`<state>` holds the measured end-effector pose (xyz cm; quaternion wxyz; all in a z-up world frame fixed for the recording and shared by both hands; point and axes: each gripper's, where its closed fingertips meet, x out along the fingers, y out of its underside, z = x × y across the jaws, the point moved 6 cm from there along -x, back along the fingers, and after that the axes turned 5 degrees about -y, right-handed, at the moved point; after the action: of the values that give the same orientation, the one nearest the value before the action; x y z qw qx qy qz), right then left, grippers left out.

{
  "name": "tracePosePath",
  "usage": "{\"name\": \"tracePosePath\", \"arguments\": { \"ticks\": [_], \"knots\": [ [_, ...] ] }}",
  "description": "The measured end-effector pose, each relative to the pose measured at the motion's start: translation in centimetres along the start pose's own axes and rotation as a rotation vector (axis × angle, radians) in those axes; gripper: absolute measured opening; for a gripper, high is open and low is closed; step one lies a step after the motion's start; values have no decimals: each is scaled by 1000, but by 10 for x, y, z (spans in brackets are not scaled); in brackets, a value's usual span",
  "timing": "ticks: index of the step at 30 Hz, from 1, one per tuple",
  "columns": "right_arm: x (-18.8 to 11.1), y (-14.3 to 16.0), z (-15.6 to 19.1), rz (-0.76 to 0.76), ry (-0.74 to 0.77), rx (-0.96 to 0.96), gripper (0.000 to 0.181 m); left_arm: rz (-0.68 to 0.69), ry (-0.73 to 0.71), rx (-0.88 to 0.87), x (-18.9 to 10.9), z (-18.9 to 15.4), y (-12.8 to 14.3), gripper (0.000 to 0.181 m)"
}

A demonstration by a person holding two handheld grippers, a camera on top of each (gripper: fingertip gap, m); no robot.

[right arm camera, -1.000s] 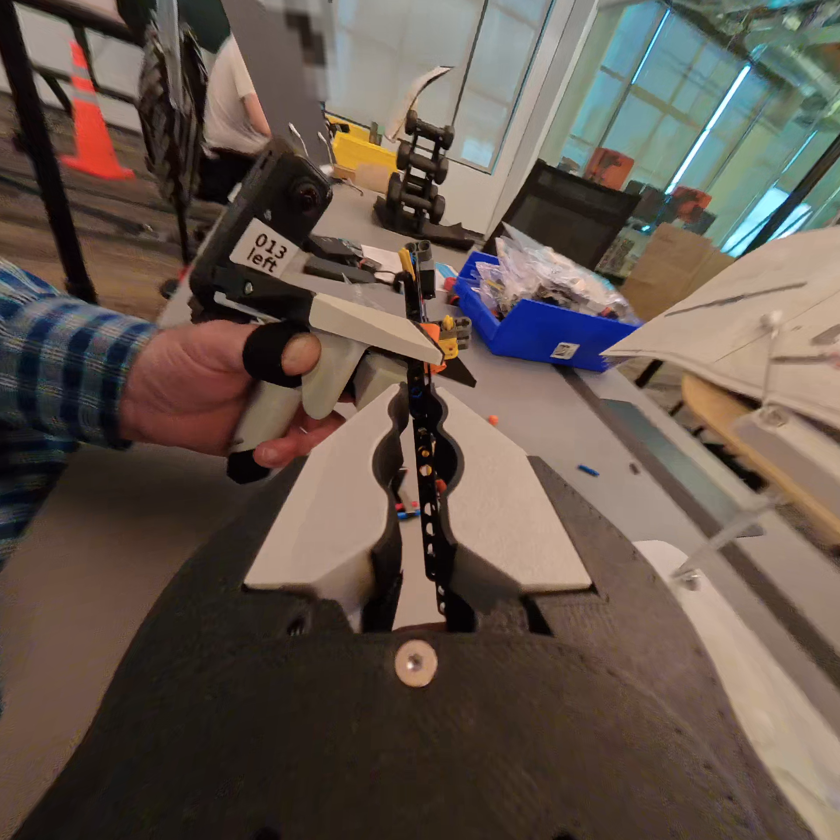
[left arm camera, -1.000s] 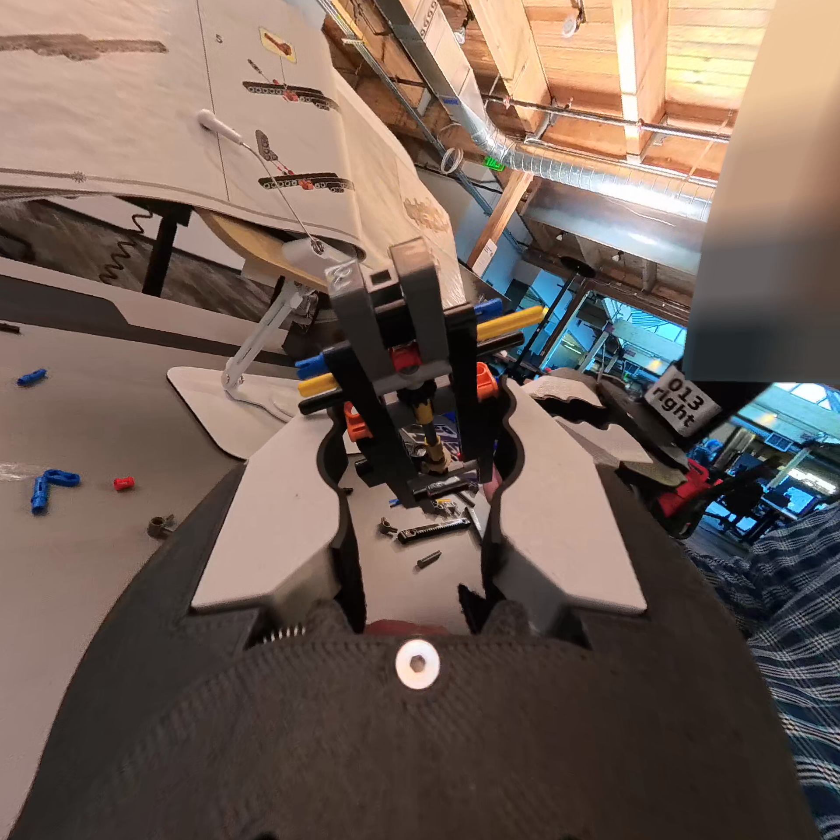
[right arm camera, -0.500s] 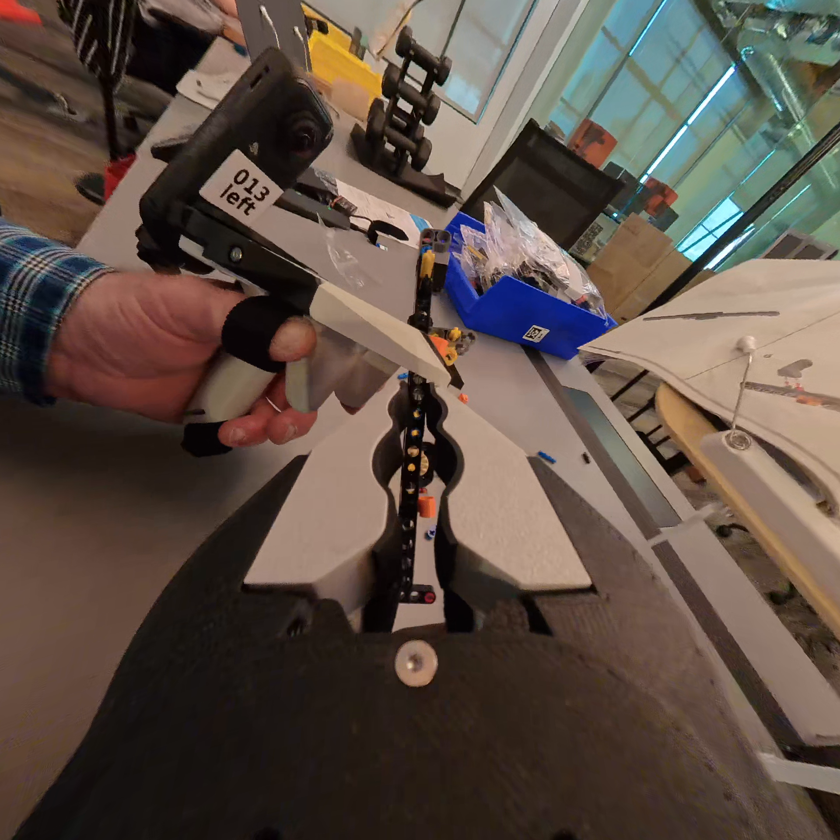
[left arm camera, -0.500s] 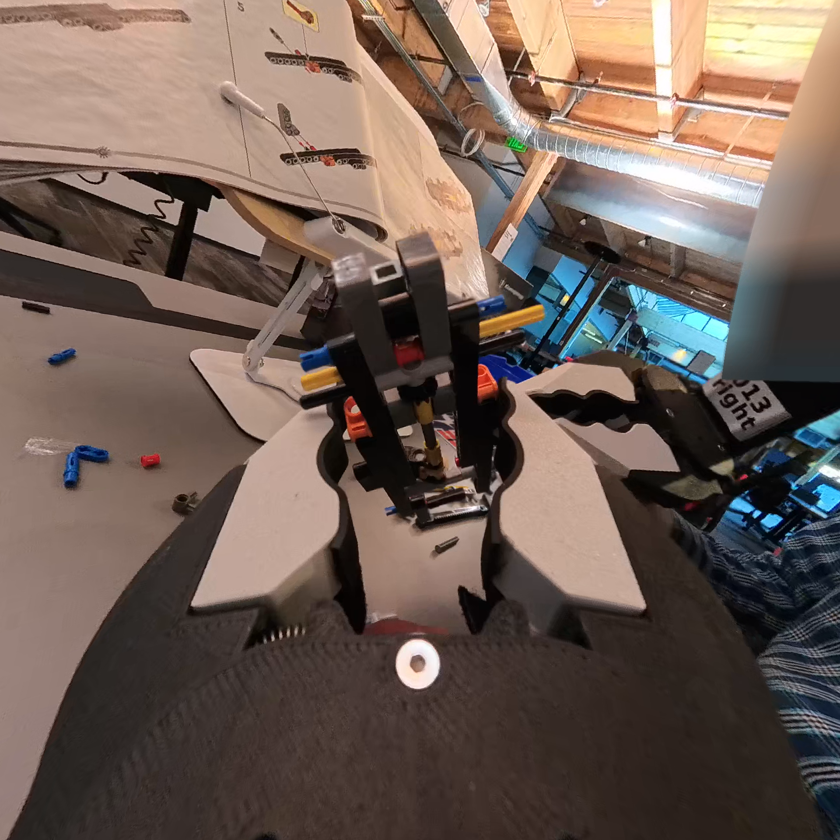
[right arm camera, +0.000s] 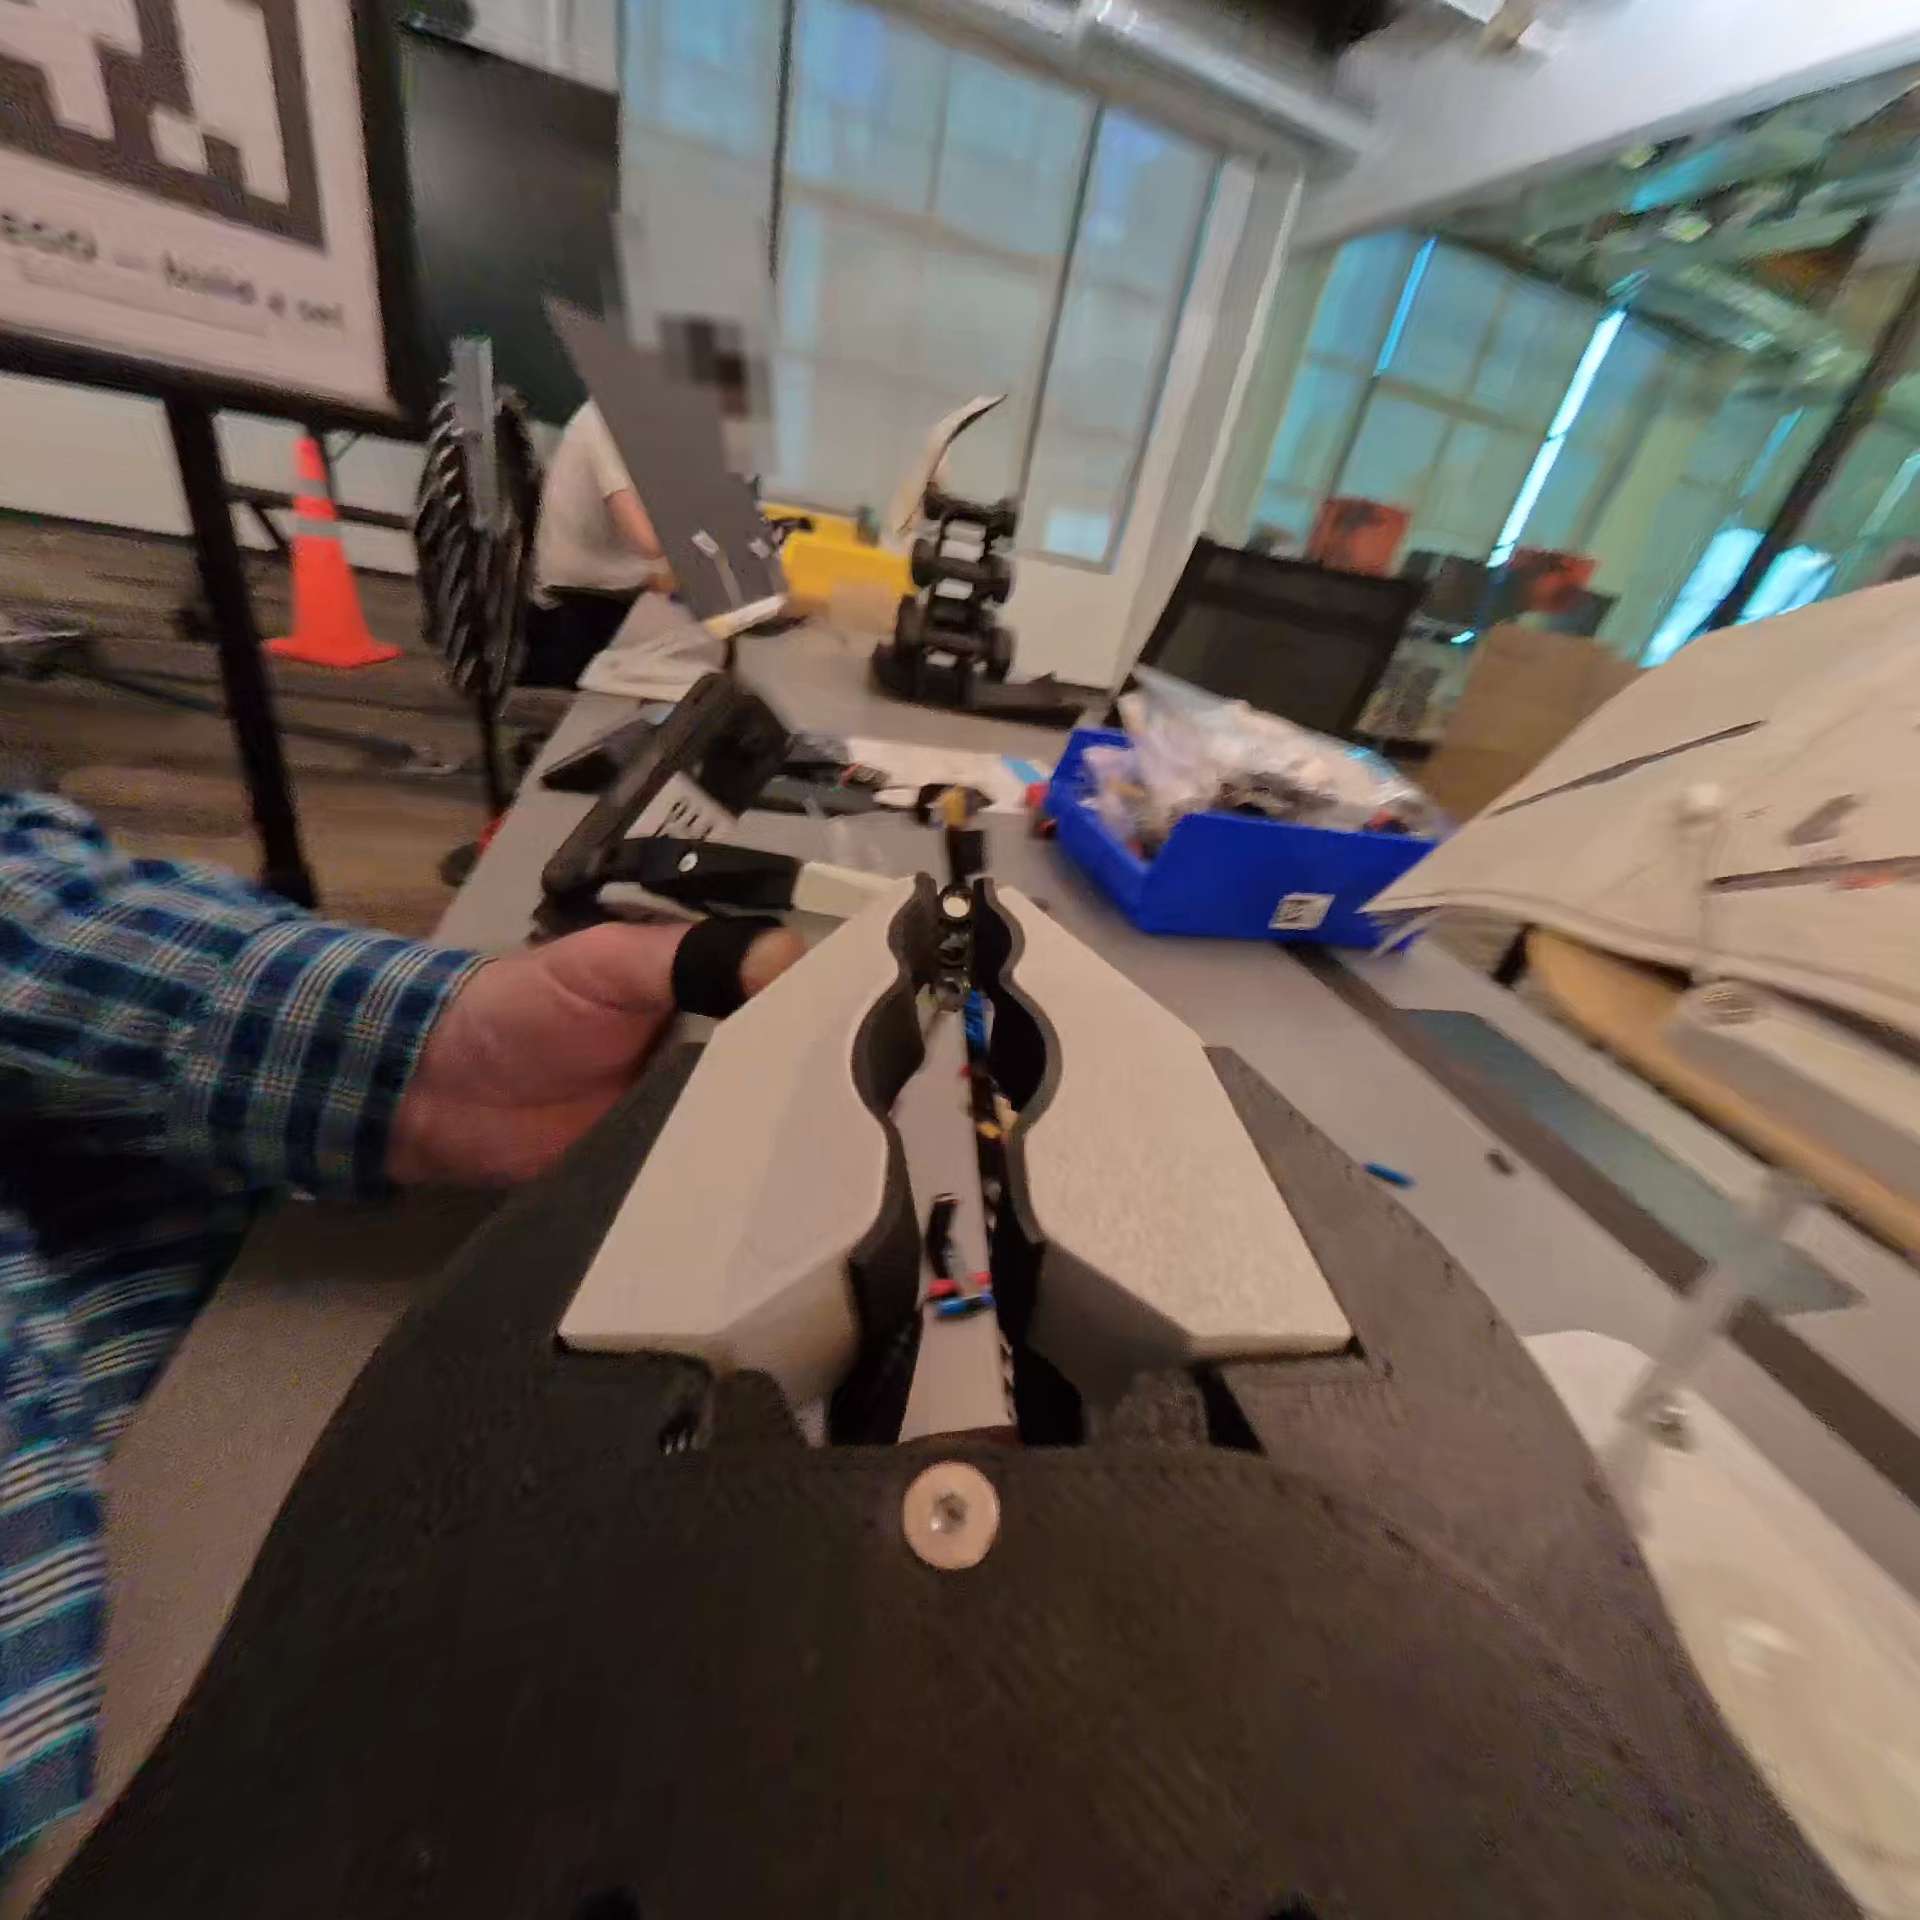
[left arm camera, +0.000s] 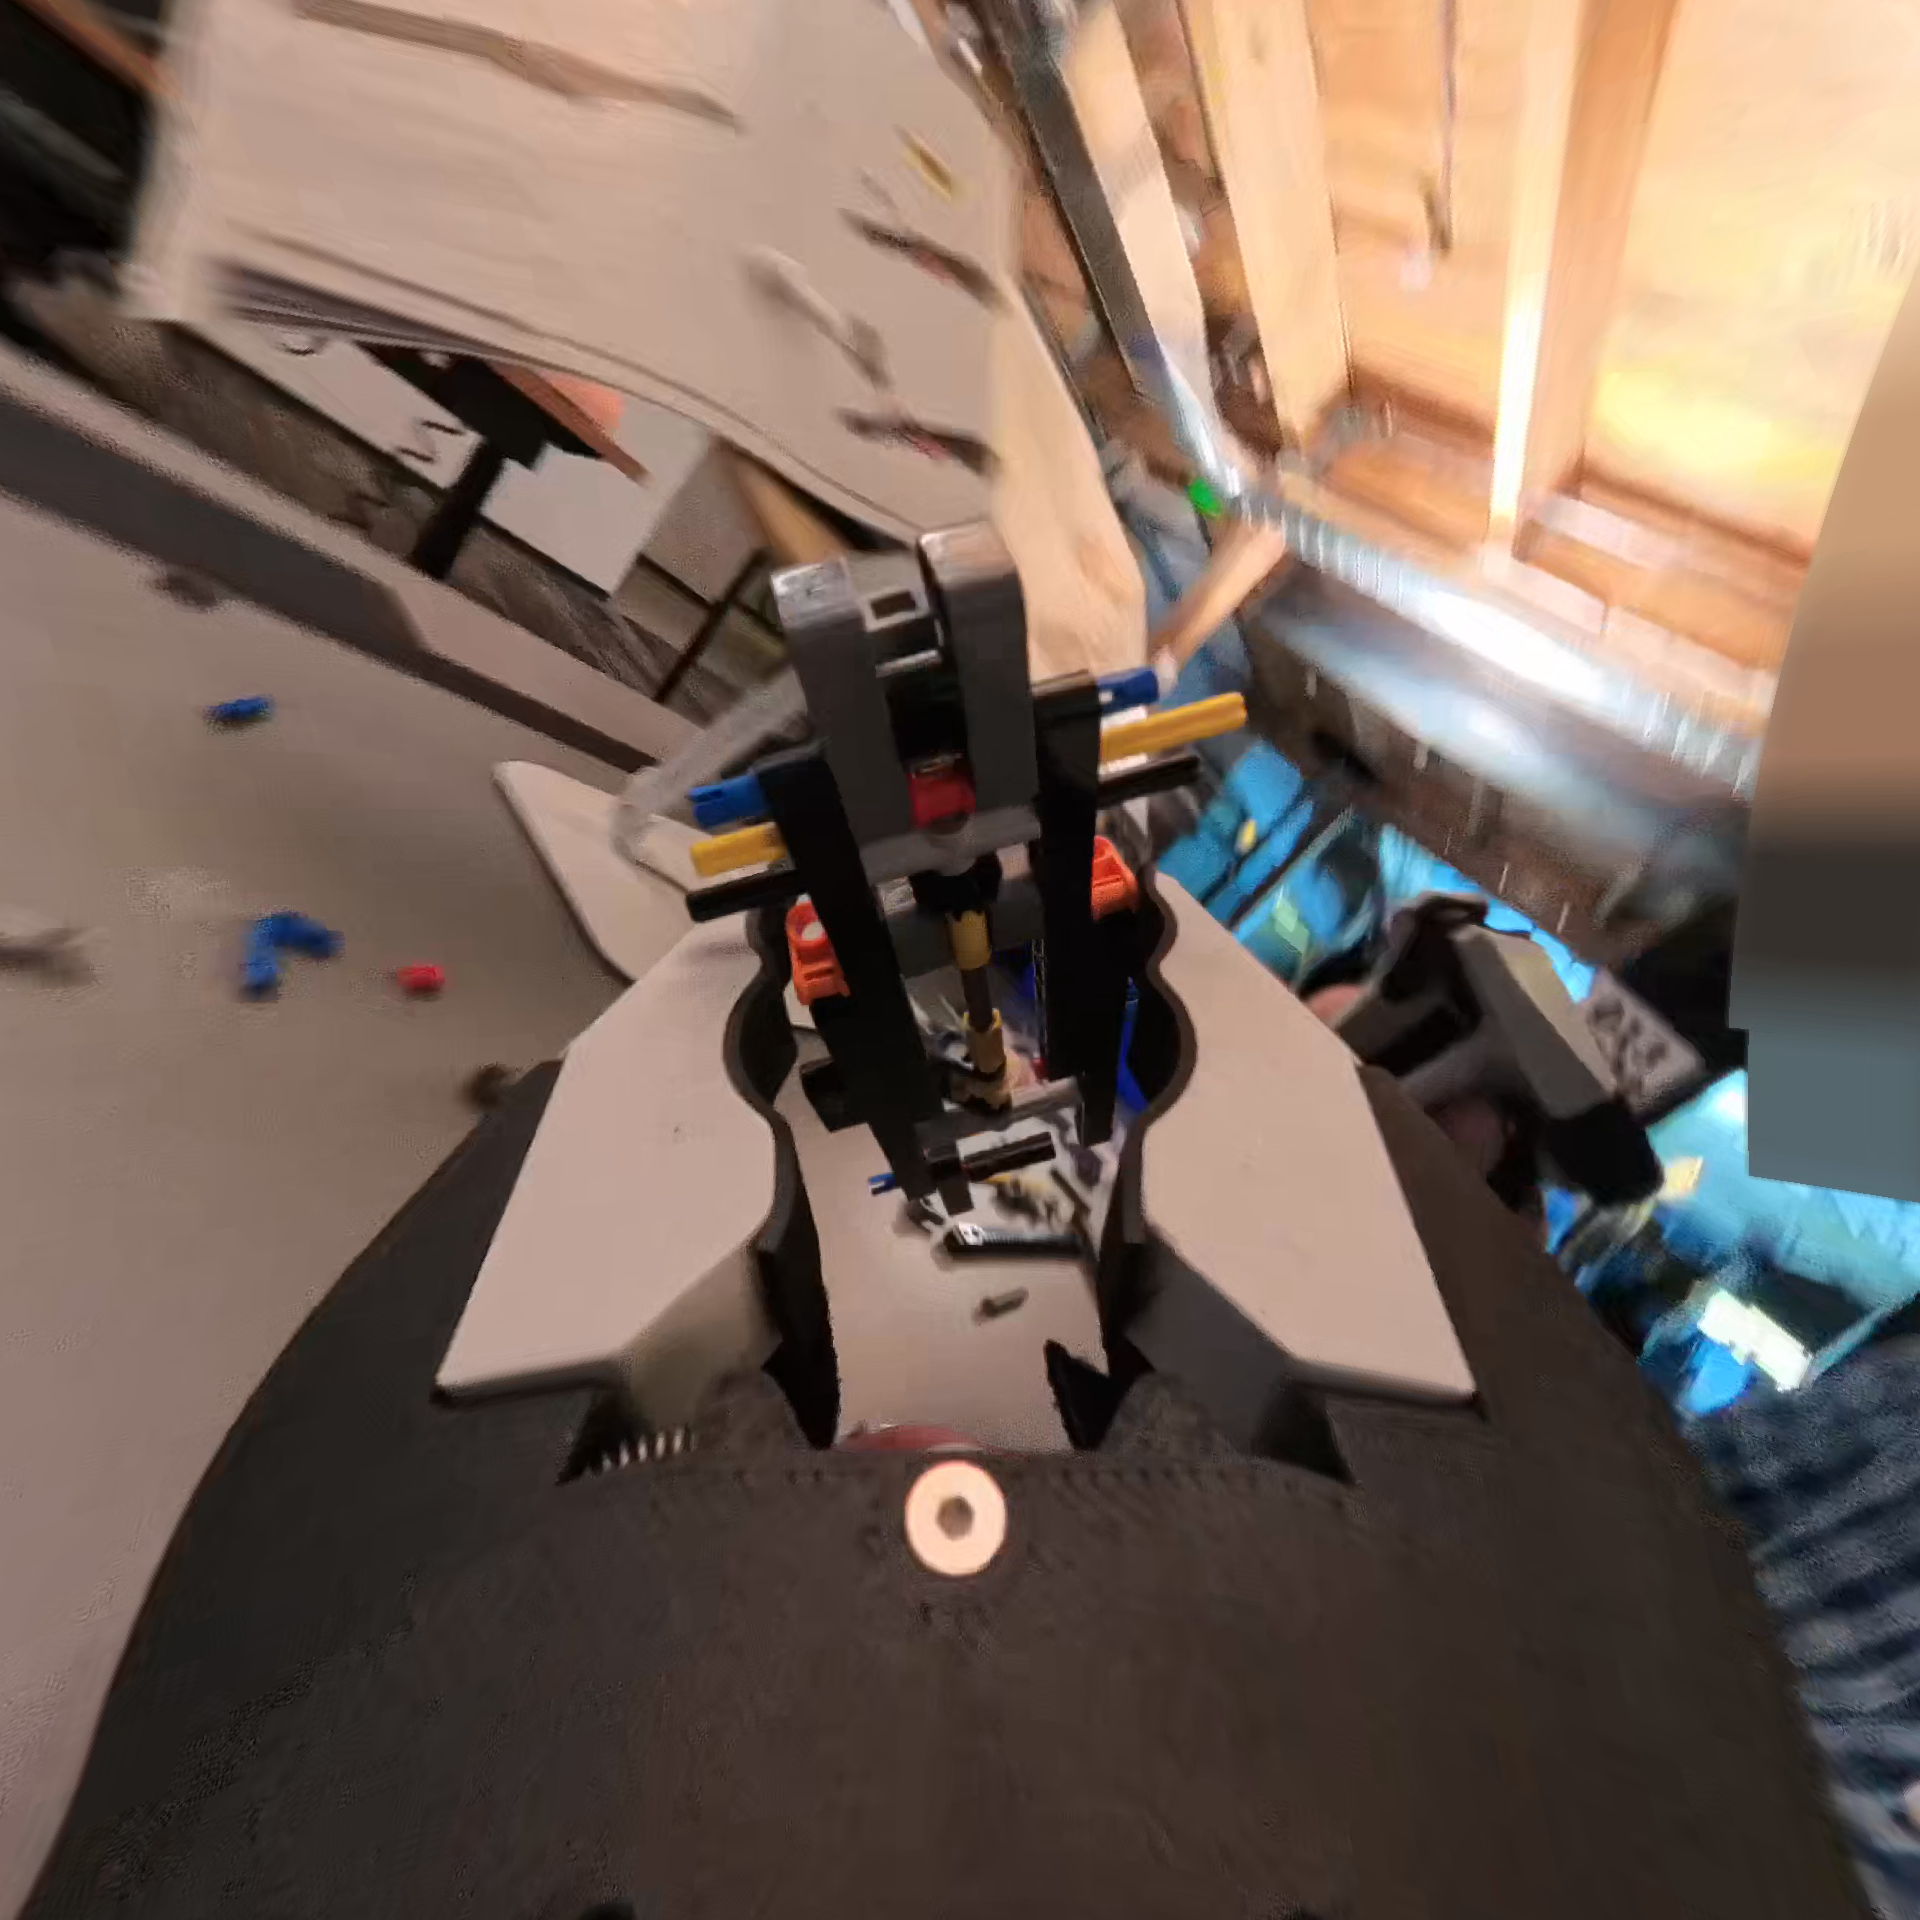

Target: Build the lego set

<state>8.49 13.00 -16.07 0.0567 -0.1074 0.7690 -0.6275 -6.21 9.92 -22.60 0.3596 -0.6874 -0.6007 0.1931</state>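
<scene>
Tongs status: left tongs [left arm camera: 951, 997] pinch black-and-grey beam lego frame [left arm camera: 940, 873] above grey worktop [left arm camera: 208, 1091]; right tongs [right arm camera: 951, 914] nearly pressed together on small dark lego piece [right arm camera: 951, 940]. Advice: hold frame steady, align squarely, press gently.

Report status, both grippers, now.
Left gripper shut on lego frame. Right gripper shut on black beam. Nothing blocking.

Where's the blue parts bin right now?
In the right wrist view, the blue bin sits on the grey table, ahead and right of the right gripper, beside the instruction booklet.
</scene>
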Motion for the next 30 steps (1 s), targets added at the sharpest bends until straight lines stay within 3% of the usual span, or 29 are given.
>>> {"name": "tracePosePath", "arguments": {
  "ticks": [1,4,13,24,27,30],
  "knots": [
    [0,1,-4,33,30,-35,4,-37,9,-51,-8,7,-7,63],
    [6,12,6,62,-13,-37,3,18,80,104,0,-25,-6,64],
    [-4,15,0,116,-57,-57,4,1,60,91,-3,-14,-11,63],
    [-21,98,35,641,-280,0,5,18,6,194,-9,-7,-10,64],
    [-23,113,42,719,-299,1,7,20,6,232,-9,-10,-10,64],
    [-25,120,44,769,-314,14,20,21,4,260,-9,-12,-9,64]
  ]
}}
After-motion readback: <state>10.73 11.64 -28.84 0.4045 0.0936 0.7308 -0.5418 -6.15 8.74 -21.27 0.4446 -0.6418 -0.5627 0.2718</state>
